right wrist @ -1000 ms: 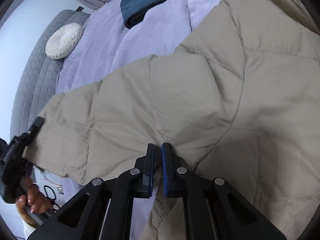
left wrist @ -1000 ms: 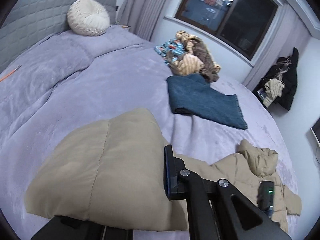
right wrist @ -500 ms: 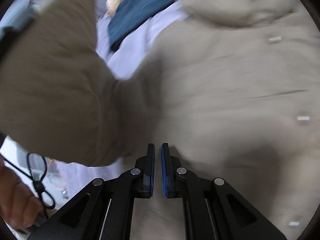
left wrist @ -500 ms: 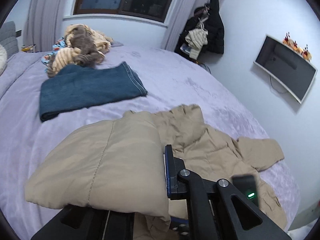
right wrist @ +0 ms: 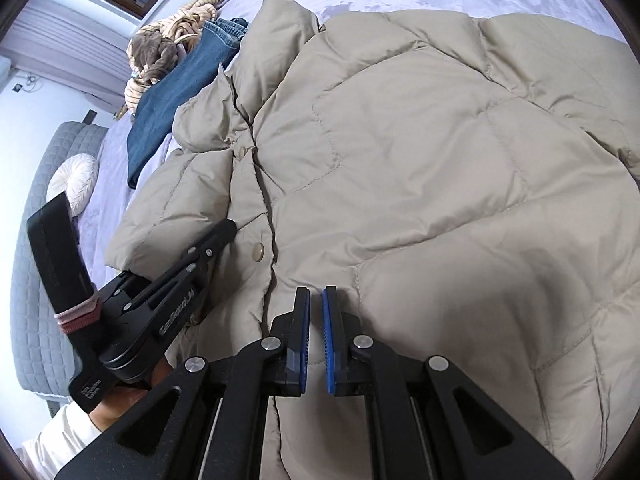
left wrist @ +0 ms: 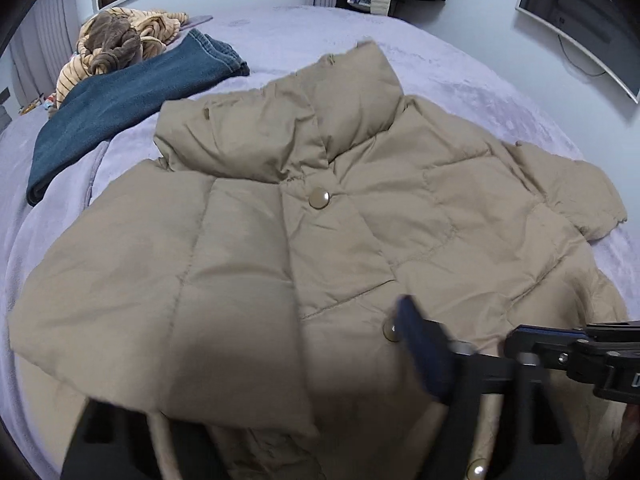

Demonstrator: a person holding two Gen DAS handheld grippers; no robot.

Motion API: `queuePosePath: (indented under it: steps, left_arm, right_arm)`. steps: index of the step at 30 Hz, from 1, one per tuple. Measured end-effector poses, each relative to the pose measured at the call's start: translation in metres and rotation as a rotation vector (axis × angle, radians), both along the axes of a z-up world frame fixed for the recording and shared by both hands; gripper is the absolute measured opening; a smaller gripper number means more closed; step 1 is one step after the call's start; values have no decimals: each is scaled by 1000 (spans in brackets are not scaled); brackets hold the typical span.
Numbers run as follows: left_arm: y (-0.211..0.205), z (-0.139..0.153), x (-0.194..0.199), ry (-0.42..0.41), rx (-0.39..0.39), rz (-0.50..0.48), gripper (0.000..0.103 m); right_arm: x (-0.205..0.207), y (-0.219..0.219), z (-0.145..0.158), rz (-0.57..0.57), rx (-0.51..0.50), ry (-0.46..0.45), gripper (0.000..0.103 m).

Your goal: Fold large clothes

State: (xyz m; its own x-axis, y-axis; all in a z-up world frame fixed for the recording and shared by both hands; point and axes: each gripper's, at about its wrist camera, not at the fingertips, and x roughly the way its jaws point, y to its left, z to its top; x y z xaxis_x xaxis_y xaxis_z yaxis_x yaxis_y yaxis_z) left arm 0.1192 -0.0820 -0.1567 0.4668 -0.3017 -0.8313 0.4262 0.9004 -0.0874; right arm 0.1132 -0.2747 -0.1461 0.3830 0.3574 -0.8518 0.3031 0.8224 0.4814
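The bed (left wrist: 460,60) fills both views, its lilac cover carrying a beige puffer jacket (left wrist: 360,208) that lies front up near the nearer edge, collar toward the folded jeans (left wrist: 132,88) and the heap of striped clothes (left wrist: 120,40) by the window. A second ago the jacket's sleeve (left wrist: 160,320) hung stretched out to the side in the left gripper (left wrist: 280,420); now that sleeve is laid across the chest, its cuff end draped over the lower left of the front, so the first inward fold looks made. The left gripper's jaws have just been opening: half a second back they pinched the sleeve, and now they stand wide, one blue pad blurred at the right and the sleeve resting loose over the space between them, no longer pressed. In the right wrist view that gripper lies low along the placket beside a snap (right wrist: 259,251). The right gripper (right wrist: 316,320) has its pads almost together with a thin slit between; whether a pinch of fabric sits in that slit I cannot tell, though the tips lie close over the front panel. The far sleeve (left wrist: 580,200) is spread out on the cover, so it is likely the next part to fold in.
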Motion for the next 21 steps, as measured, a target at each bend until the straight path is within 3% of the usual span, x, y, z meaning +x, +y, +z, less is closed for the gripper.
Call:
queuePosePath:
  steps: [2,5,6,7,9,12,14,15,17,19,21]
  left_arm:
    - [9,18,-11,-53,5,5,103]
    - [39,38,-20,-63,-9,46,103]
    - [56,44,-19,-59,-24,73,103]
    - [74,48,-15,-57,-32,108,103]
    - [117,54,-12,-49,-48,205,103]
    - [182,50,-2,-10,-85,362,102]
    - [220,39,4,33,-103,456,82]
    - [233,32,7,62,-109,482,79]
    - [247,15,10,101,-95,515,54]
    - [249,-4,10,143,-63,505,46]
    - [245,-14,5,142,-38,504,46]
  right_arm:
    - [6,5,4,13,-6,0,8]
    - [16,14,14,61,-43,-15,9]
    - [20,20,19,85,-61,-25,21]
    - [26,29,24,115,-85,-39,54]
    - [38,54,39,187,-145,-93,88]
    - [49,102,58,342,-273,-183,88]
    - [54,143,63,457,-380,-235,88]
    - [57,162,62,507,-429,-249,88]
    - [63,199,53,606,-551,-268,88]
    - [67,223,45,662,-653,-291,88]
    - [79,238,35,684,-760,-312,84]
